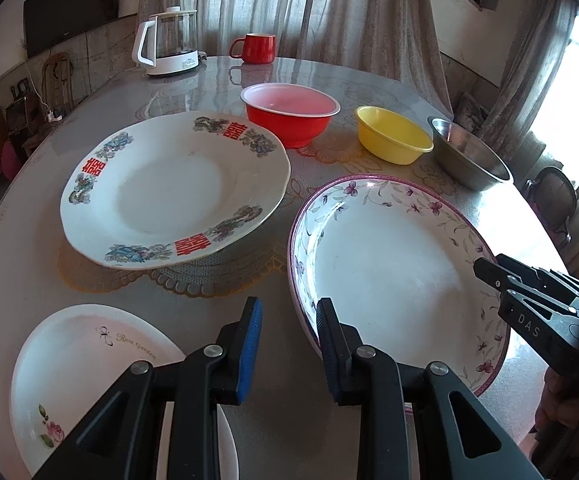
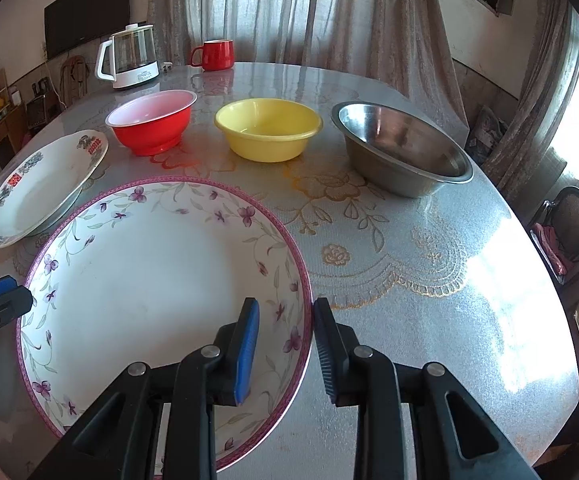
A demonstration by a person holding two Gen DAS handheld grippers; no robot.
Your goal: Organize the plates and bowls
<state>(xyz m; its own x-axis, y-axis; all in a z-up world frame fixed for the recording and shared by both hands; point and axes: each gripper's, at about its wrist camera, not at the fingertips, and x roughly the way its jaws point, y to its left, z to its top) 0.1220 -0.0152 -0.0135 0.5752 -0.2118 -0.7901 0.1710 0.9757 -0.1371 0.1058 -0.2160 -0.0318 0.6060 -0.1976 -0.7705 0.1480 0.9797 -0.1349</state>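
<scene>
Purple flowers ring the big white plate [image 2: 161,280], and its rim sits between the spread fingers of my right gripper [image 2: 285,344] and my left gripper [image 1: 289,344], not pinched. Red bowl [image 2: 151,120], yellow bowl [image 2: 268,128] and steel bowl [image 2: 401,152] wait beyond my fingers.
</scene>
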